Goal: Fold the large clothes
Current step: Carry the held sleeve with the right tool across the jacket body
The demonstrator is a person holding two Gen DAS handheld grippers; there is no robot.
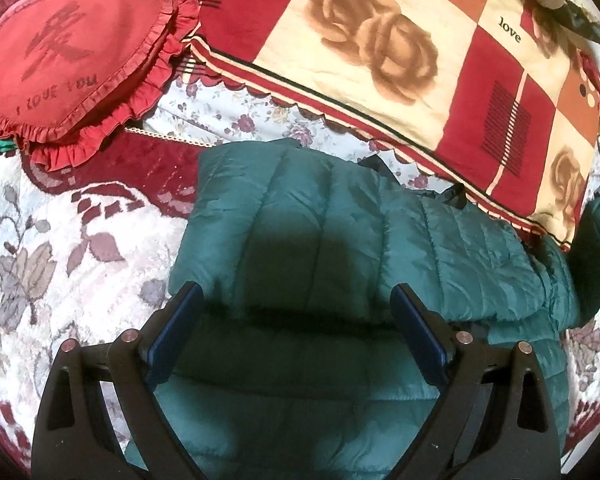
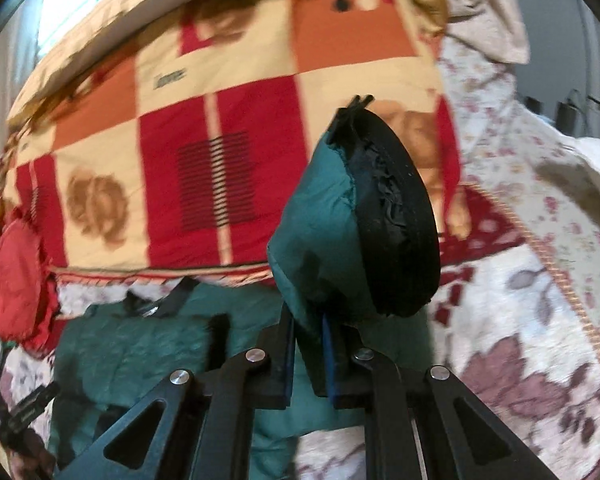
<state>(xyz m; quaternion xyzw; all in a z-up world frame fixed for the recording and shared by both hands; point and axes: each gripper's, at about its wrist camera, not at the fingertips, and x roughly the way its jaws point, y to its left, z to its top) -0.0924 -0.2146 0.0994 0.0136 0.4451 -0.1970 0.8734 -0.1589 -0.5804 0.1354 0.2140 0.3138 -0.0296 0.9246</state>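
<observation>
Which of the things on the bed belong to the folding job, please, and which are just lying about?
Part of the job:
- green quilted jacket
- its black-cuffed sleeve, clamped in the right gripper
- left gripper, jaws open over the jacket

Lying about:
- red heart cushion
- patchwork rose pillow
- floral bedspread

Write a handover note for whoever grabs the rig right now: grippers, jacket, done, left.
Left gripper: open, hovering over the green puffer jacket, holding nothing.
Right gripper: shut on the jacket's sleeve, black cuff raised off the bed.
The jacket's body lies on the floral blanket, beside the patchwork pillow.
Done: sleeve picked up.
Left: lay the sleeve across the body, then fold the rest.
</observation>
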